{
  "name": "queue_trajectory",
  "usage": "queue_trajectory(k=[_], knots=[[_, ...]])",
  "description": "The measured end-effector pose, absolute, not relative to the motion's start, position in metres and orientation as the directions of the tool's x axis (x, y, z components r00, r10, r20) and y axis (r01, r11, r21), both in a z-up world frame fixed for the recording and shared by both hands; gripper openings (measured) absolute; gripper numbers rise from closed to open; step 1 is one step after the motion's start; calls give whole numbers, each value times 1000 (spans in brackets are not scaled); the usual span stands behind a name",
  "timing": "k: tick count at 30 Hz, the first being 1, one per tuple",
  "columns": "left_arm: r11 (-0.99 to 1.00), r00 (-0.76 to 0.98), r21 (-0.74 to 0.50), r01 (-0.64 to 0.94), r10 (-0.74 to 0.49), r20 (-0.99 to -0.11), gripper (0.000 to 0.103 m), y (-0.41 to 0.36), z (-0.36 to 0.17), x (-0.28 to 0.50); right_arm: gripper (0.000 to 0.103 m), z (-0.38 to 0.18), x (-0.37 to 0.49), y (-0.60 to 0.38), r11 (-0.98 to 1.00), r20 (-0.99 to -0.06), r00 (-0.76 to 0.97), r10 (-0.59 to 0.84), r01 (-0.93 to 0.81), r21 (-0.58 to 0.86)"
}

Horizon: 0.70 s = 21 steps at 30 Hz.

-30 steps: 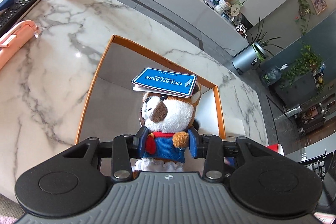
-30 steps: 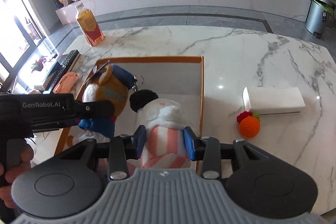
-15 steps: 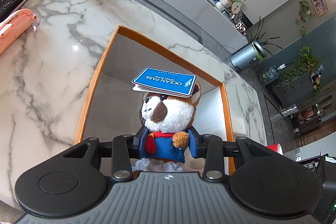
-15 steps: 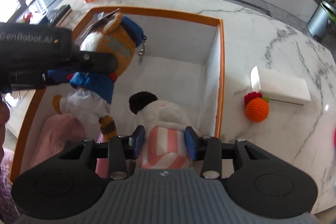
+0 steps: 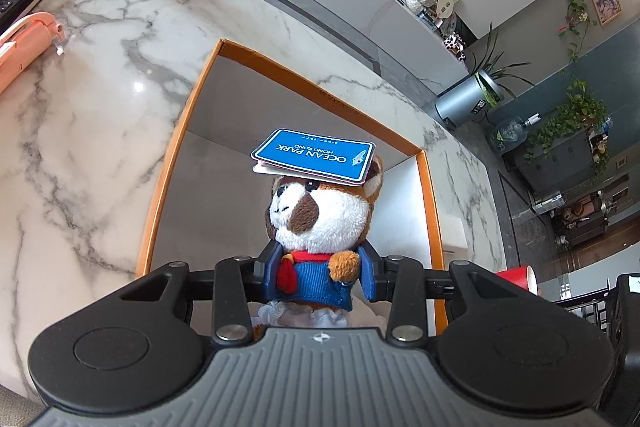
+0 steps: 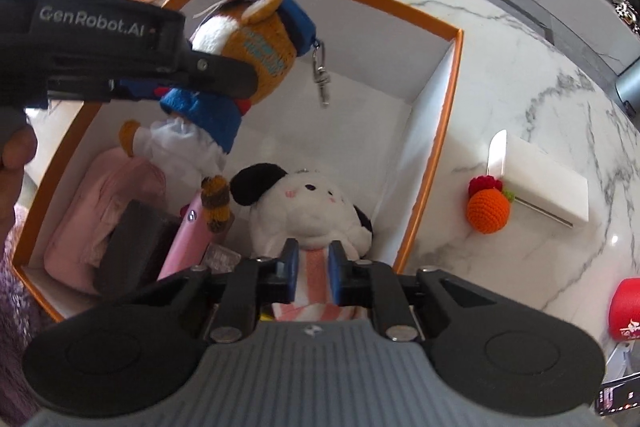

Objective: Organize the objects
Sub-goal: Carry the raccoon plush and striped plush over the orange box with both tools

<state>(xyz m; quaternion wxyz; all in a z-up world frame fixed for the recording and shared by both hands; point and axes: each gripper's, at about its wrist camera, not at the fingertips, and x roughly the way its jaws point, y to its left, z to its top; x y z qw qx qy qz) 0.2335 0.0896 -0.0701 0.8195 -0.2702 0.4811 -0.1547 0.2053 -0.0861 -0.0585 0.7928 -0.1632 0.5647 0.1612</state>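
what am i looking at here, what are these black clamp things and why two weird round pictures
No robot arm here: a person holds two hand-held clamps, each with a fisheye camera looking along its fingers. The left gripper holds a brown-and-white plush with a blue tag over an orange-rimmed box on a marble table. The right gripper, whose jaws have just been closing, pinches a white plush with black ears low in that box. Outside it lie a crocheted orange and a white box.
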Motion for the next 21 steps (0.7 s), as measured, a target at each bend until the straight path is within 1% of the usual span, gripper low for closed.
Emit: queue_trajectory(k=[3,7,10,12,13,14,15,18,20,21], knots=[[808,486,-590,-9,-512,-708,45,88,-72,235,15,-62,205,-84,901,-946,316,72,-427,-74],[810,484,-586,-13,-507,-713,45,87,-75,236,14,-68,204,-80,920,-924,366,112,-389,-43],[810,483,-587,-15,-508,-713,45,88,-75,235,14,-67,202,-77,909,-922,369,115,-413,-52],[804,484,-594,-20,-512,-710,45,90,-75,235,16,-63,202,-79,897,-928,350,123,-439,-47],[803,485,-595,-23,-512,-709,45,91,-75,235,22,-61,202,-80,887,-932,341,122,-459,-51],[804,485,-594,-23,-510,-710,45,91,-75,235,33,-59,202,-81,874,-935,337,113,-481,-68],[806,485,-591,-22,-509,-711,45,90,-75,235,36,-58,195,-82,857,-937,335,98,-506,-91],[807,483,-590,-17,-510,-712,45,90,-75,236,34,-59,194,-82,817,-954,295,63,-564,-120],[807,481,-591,-17,-511,-712,45,90,-75,235,19,-61,195,-80,797,-964,261,51,-592,-118],[807,482,-590,-17,-510,-712,45,90,-75,235,16,-63,196,-79,797,-968,247,46,-594,-114]])
